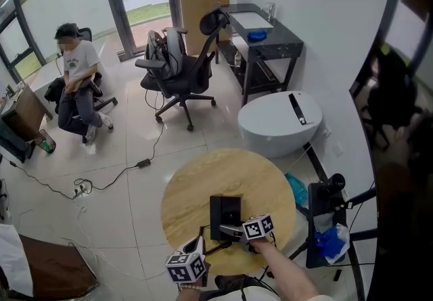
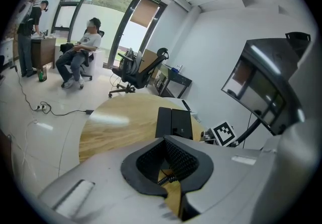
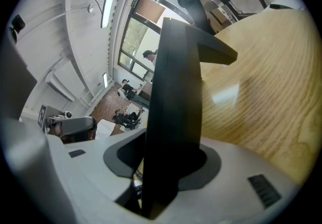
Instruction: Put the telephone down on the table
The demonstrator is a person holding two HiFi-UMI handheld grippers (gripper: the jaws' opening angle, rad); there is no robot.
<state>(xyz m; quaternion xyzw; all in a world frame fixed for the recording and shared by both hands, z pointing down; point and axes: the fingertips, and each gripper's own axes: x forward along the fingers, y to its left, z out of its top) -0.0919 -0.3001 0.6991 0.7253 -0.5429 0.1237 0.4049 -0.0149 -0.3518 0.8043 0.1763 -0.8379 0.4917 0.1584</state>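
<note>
Pale glossy floor tiles [image 1: 122,151] fill a bright office with tall glass doors along the far side. A black wheeled office chair [image 1: 184,76] stands empty in the middle of the room, and a person in a light shirt [image 1: 78,80] sits in another chair near the windows. A black power lead [image 1: 115,174] trails across the tiles.

Close to the camera stands the round, light-wood bench [image 1: 203,184]. The black, flat, rectangular desk telephone [image 1: 224,213] is at the near part of the bench top. From above it looks set down on the wood, though no view shows whether its whole underside rests there.

The right claw [image 1: 231,230] reaches in from the near right and is clenched on the telephone's near edge. In the right gripper view the dark body of the telephone stands upright in the gap and fills it, with wood grain showing behind. The claw's cube with square markers [image 1: 258,225] sits just right of the telephone.

The left claw [image 1: 200,242] hovers at the near left rim of the bench, apart from the telephone. It is released, its dark pads spread with bare wood showing between them. A black coiled cord [image 2: 168,176] shows in that gap; whether the pads touch it cannot be told.
</note>
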